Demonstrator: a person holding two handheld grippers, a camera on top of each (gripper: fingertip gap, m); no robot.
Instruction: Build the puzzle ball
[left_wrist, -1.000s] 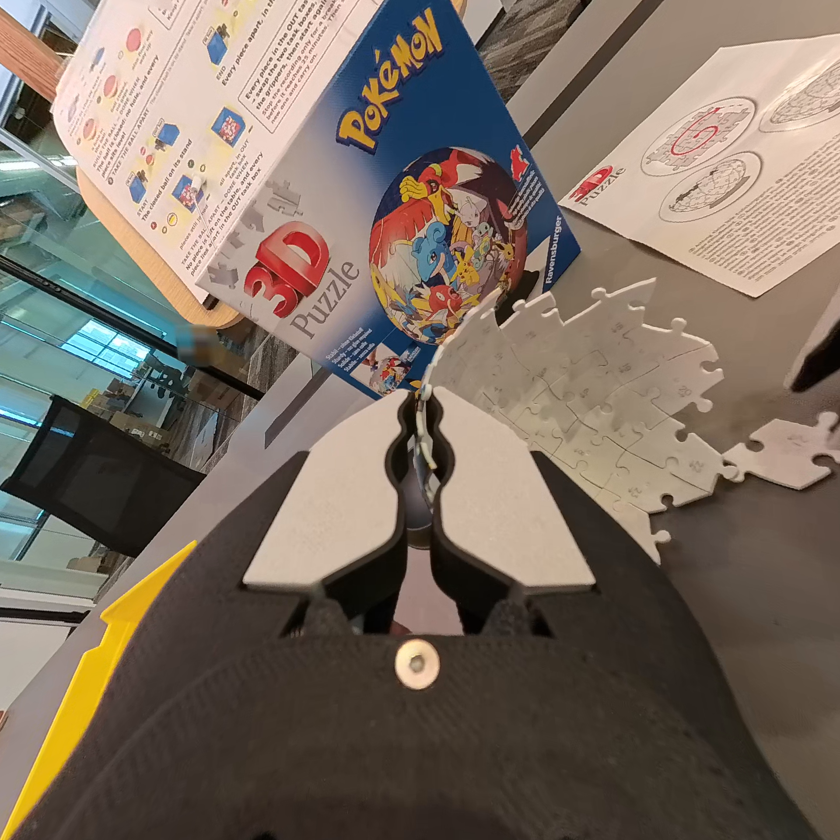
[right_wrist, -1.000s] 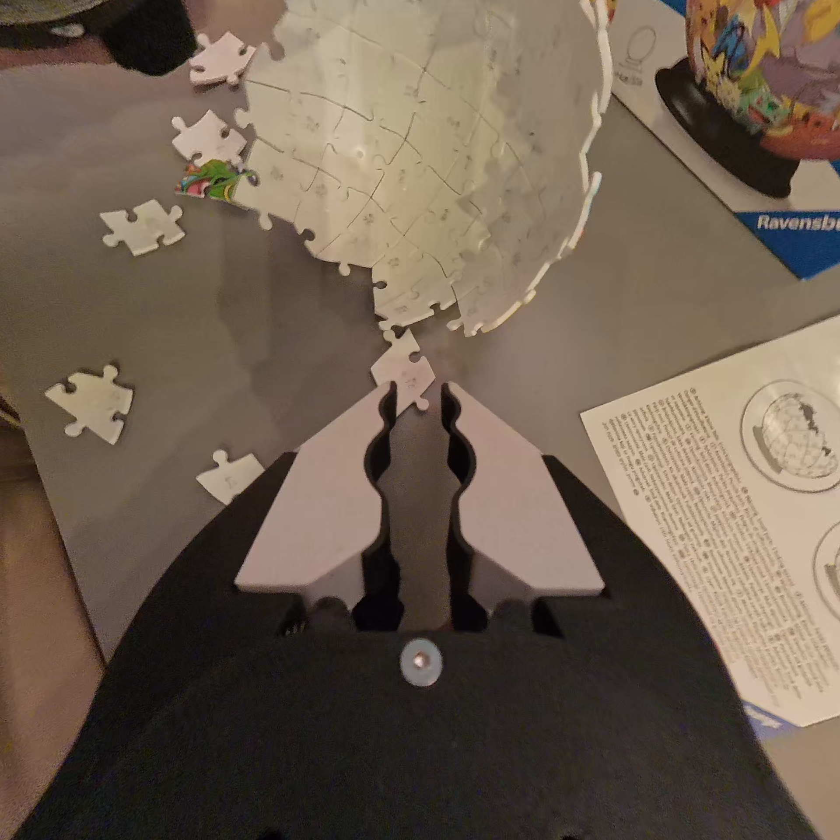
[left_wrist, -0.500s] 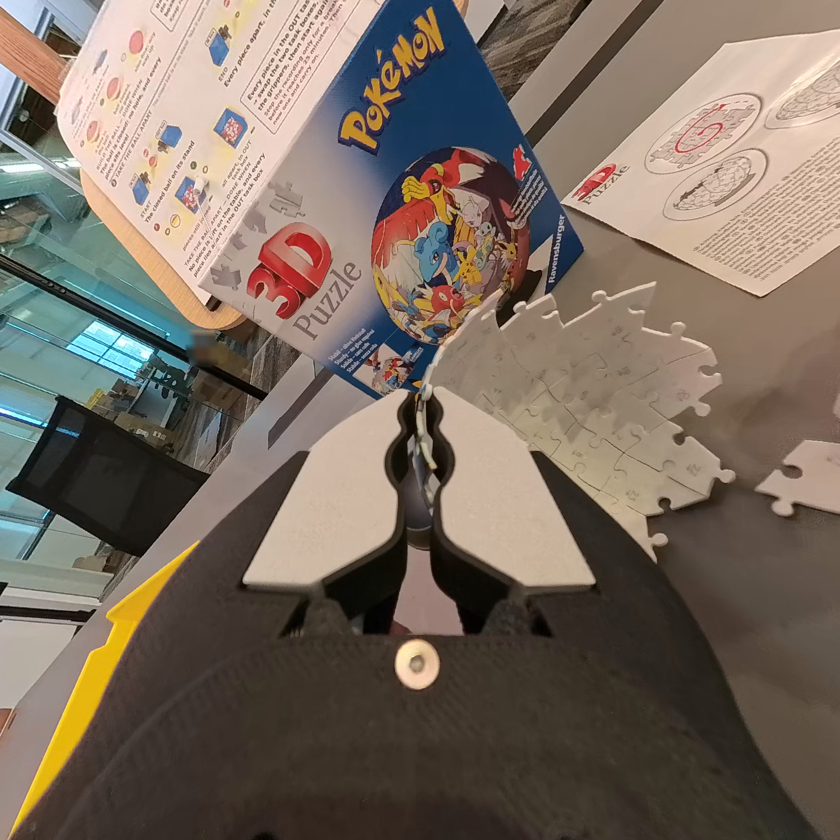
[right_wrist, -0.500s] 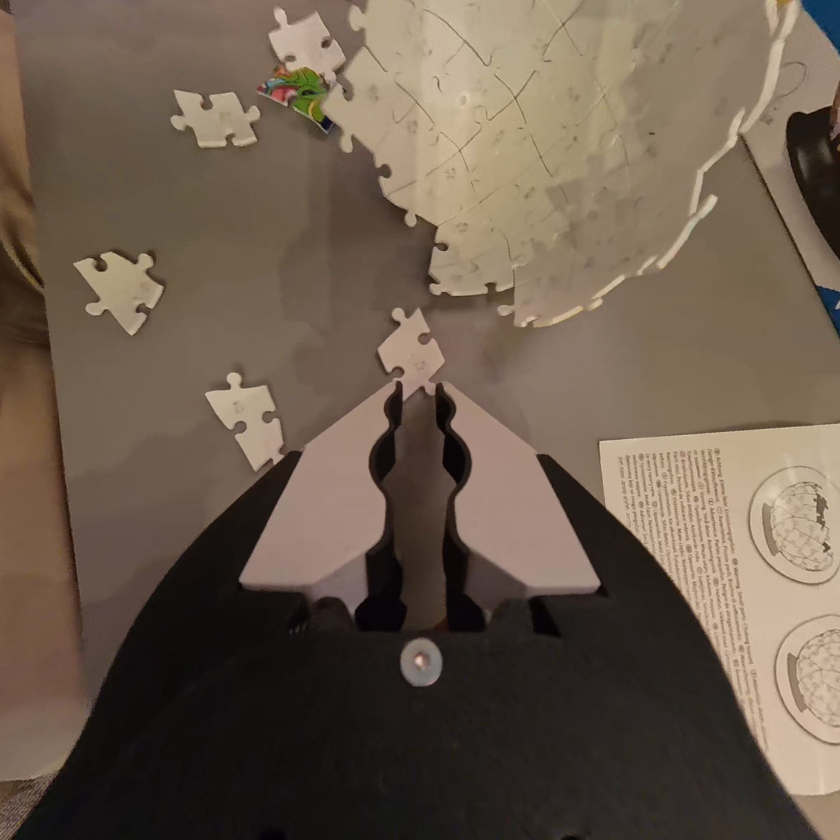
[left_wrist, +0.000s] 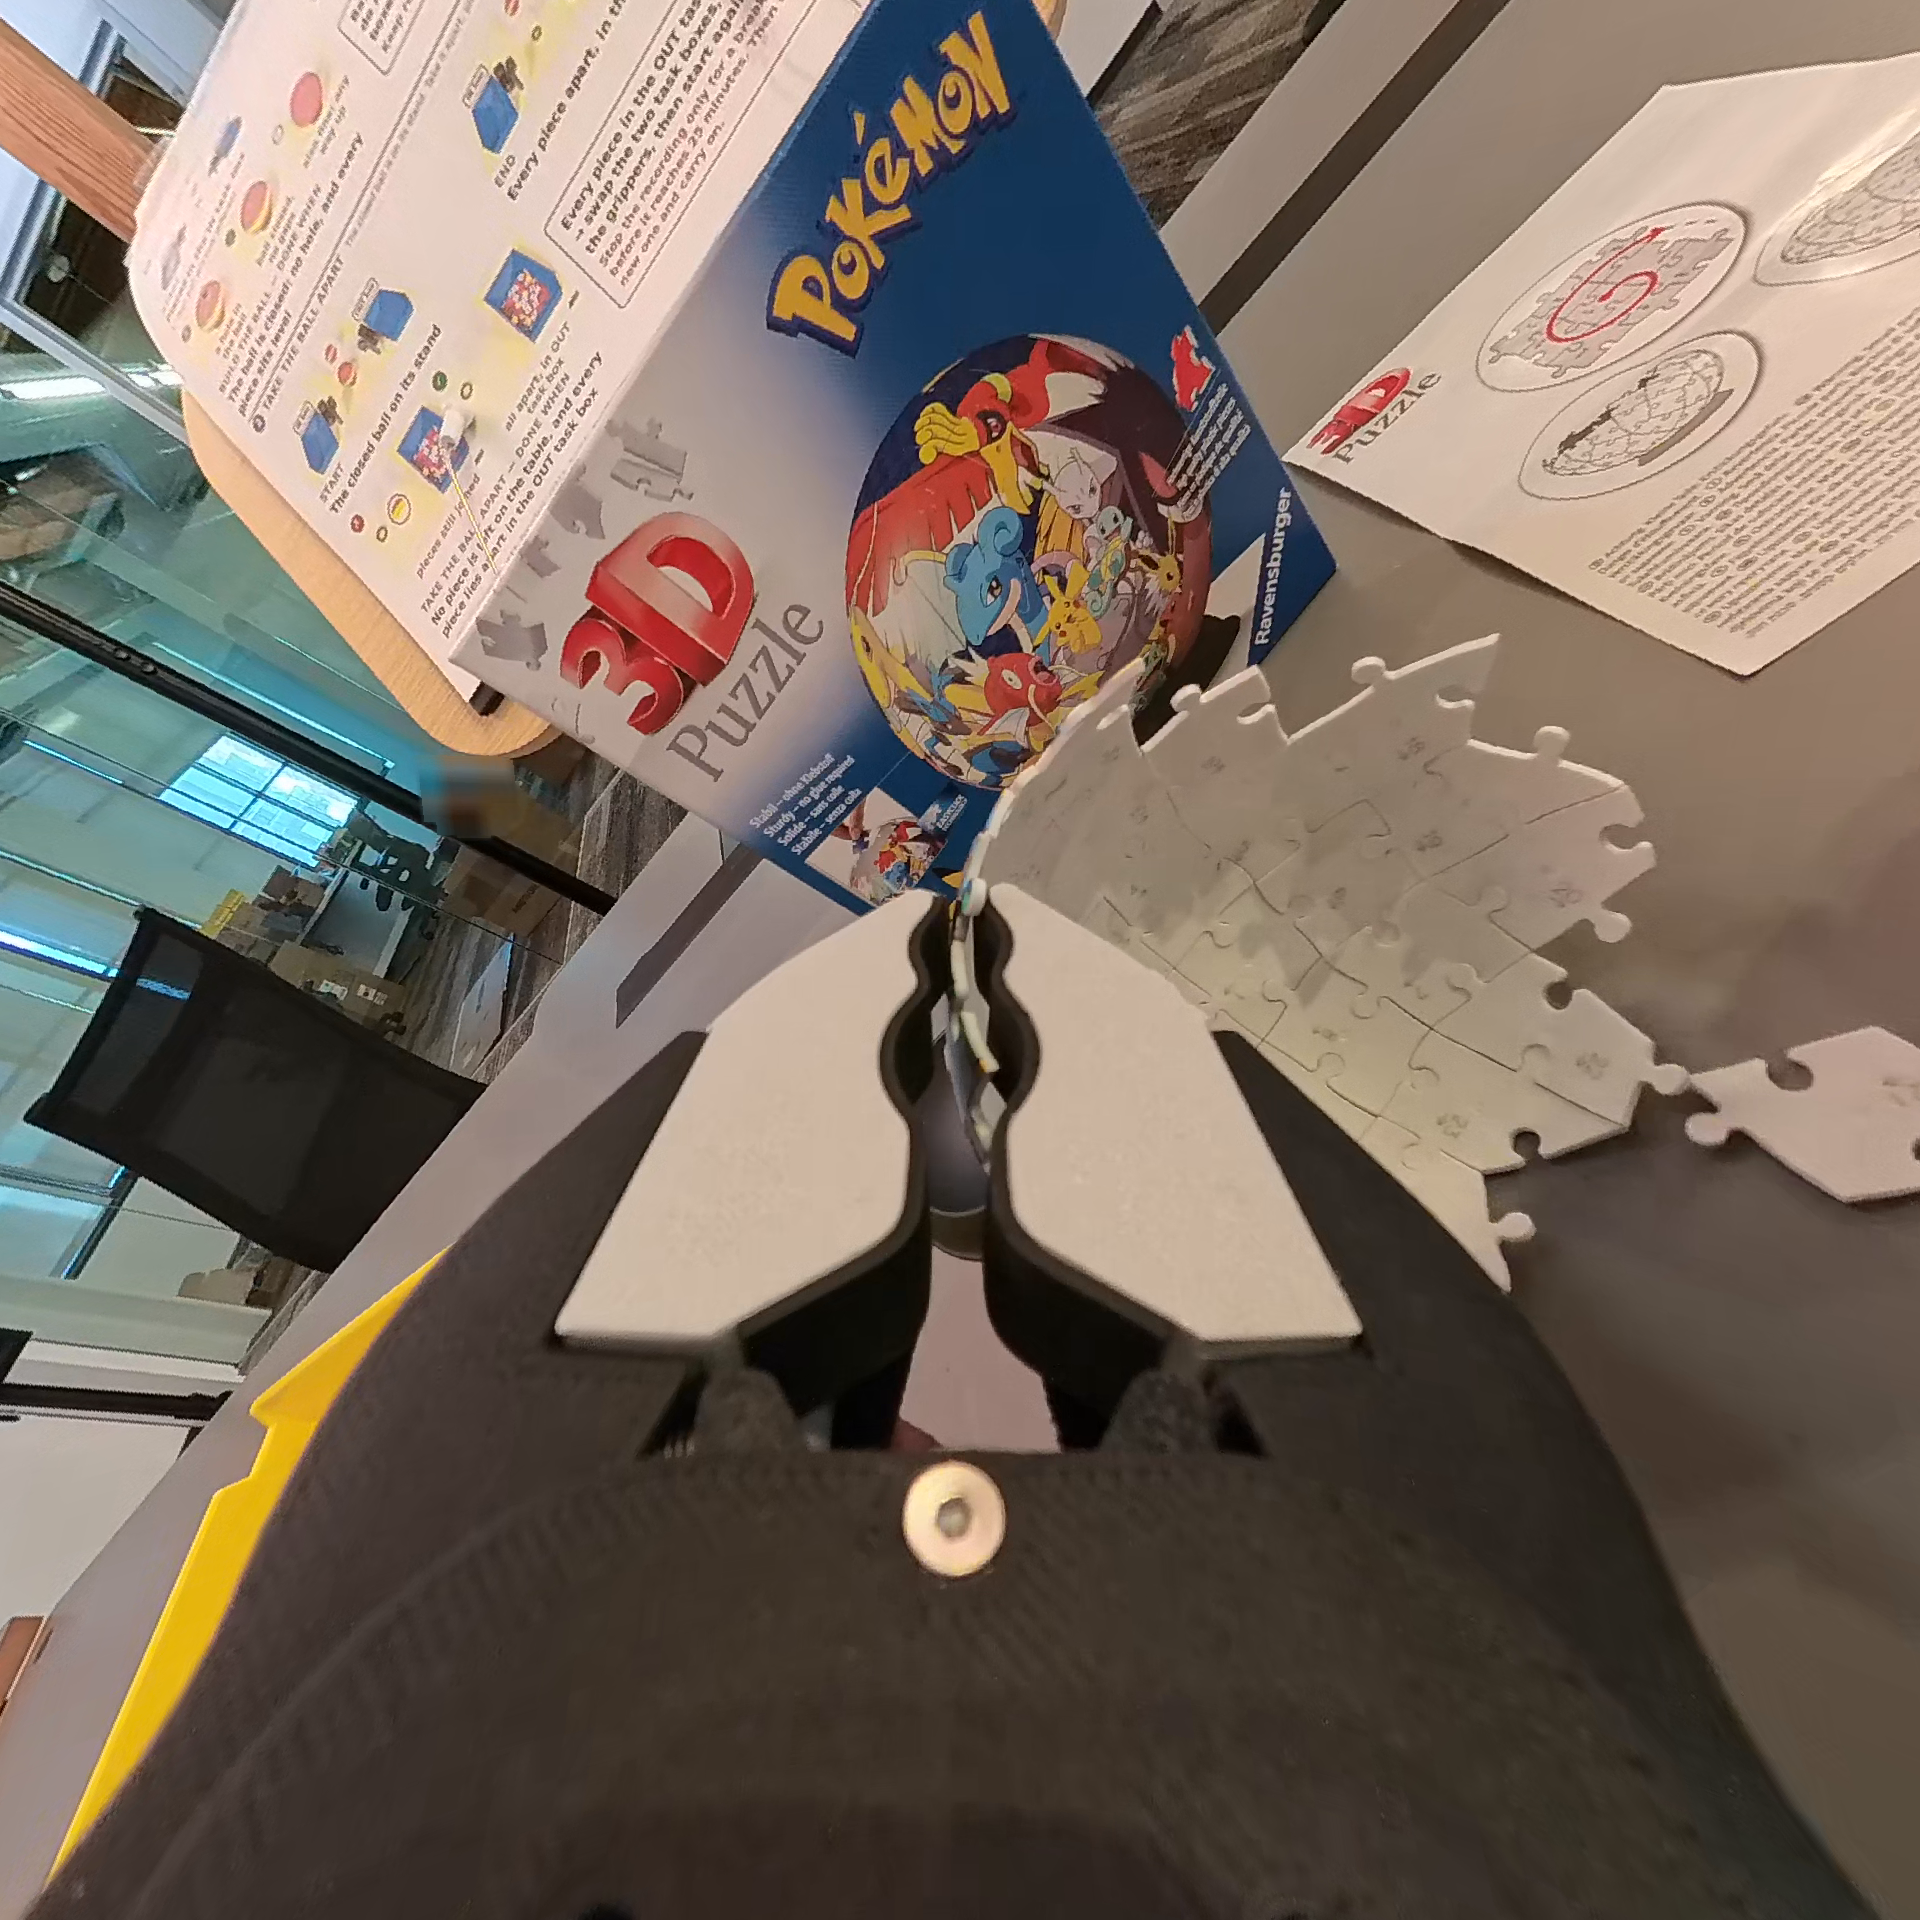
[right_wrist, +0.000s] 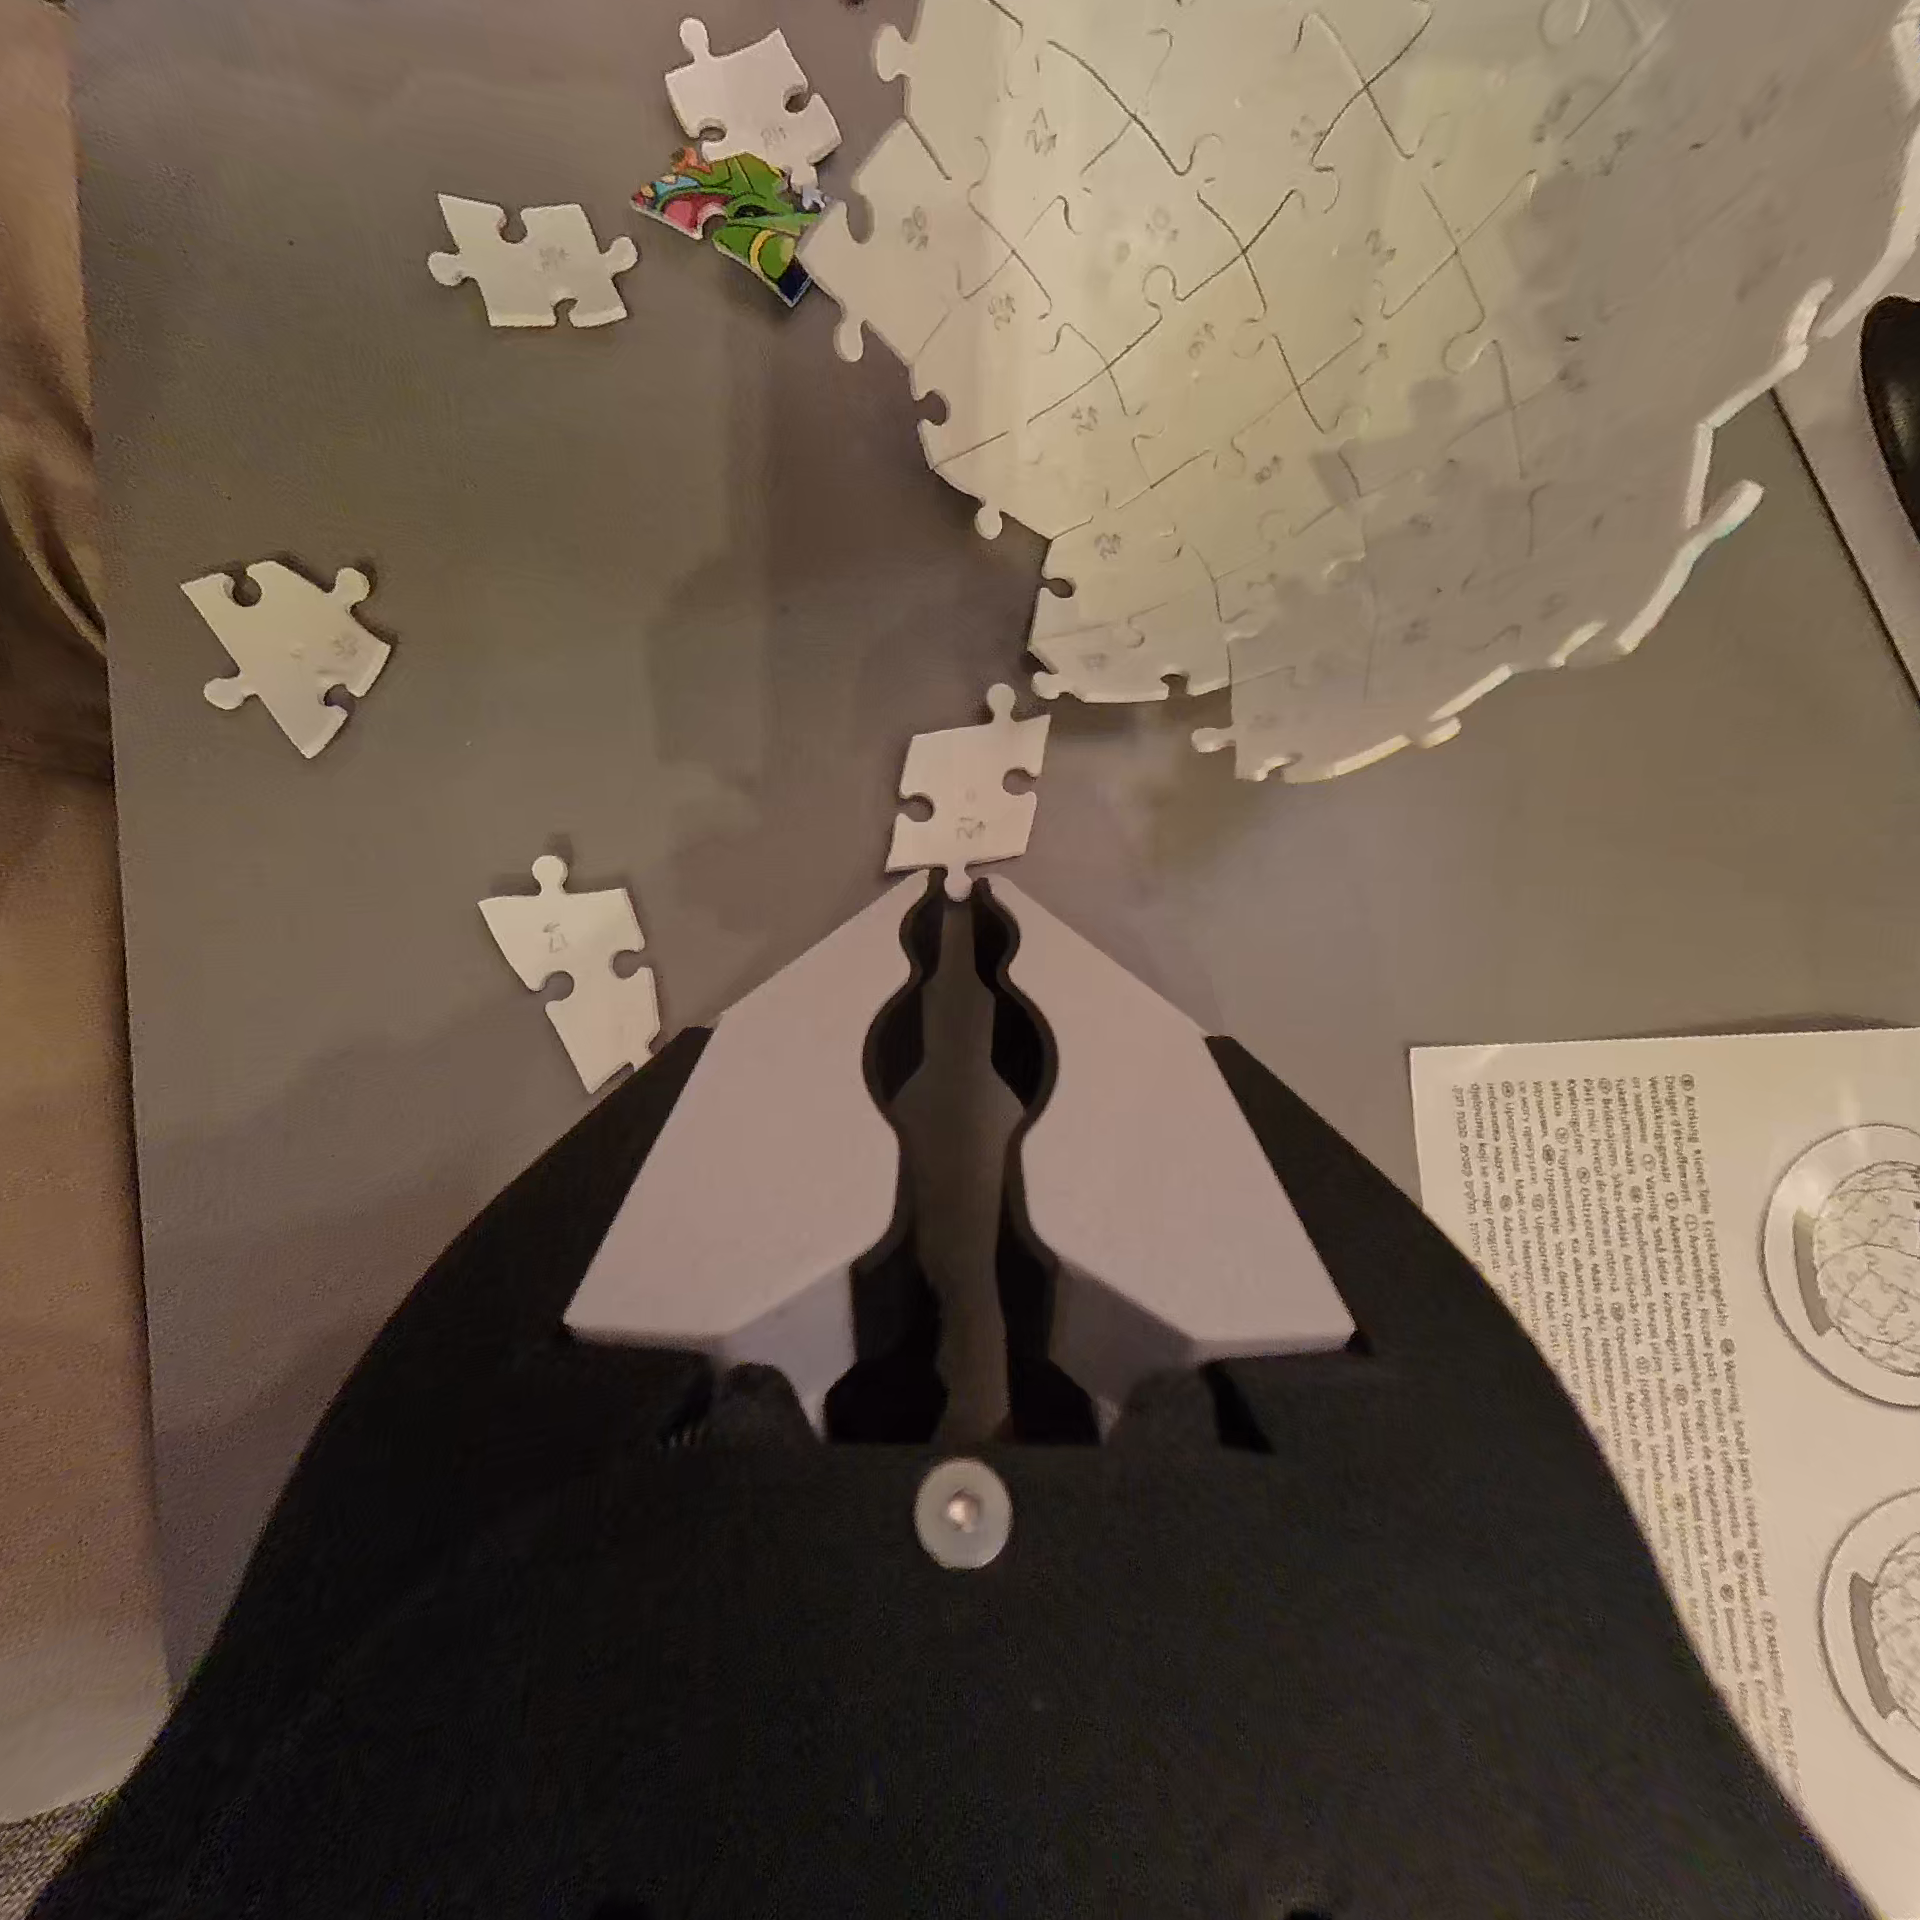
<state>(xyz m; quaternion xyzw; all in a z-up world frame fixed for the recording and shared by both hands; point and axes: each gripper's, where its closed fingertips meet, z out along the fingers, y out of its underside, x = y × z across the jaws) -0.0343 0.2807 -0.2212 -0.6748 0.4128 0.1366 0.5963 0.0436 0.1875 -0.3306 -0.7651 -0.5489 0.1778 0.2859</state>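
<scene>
The half-built puzzle ball shell (left_wrist: 1351, 935), white inside face showing, rests on the grey table. My left gripper (left_wrist: 964, 904) is shut on its rim at the left edge. In the right wrist view the shell (right_wrist: 1299, 343) fills the upper right. My right gripper (right_wrist: 958, 885) has its jaws nearly together, pinching the bottom tab of a loose white piece (right_wrist: 971, 784) just below the shell's lower edge. That piece also shows in the left wrist view (left_wrist: 1829, 1122), close to the shell's edge.
Several loose white pieces lie on the table, among them one (right_wrist: 301, 649) at the left and one (right_wrist: 577, 966) beside my right gripper, plus a colourful face-up piece (right_wrist: 743, 213). The puzzle box (left_wrist: 935, 468) stands behind the shell. An instruction sheet (right_wrist: 1662, 1351) lies at the right. A yellow bin edge (left_wrist: 208, 1558) is at the left. The tips of one gripper are about 15 cm away from the tips of the other.
My right gripper's jaws have narrowed onto the loose piece's tab and the view has shifted left along the shell's lower edge. My left gripper has kept its hold on the shell.
</scene>
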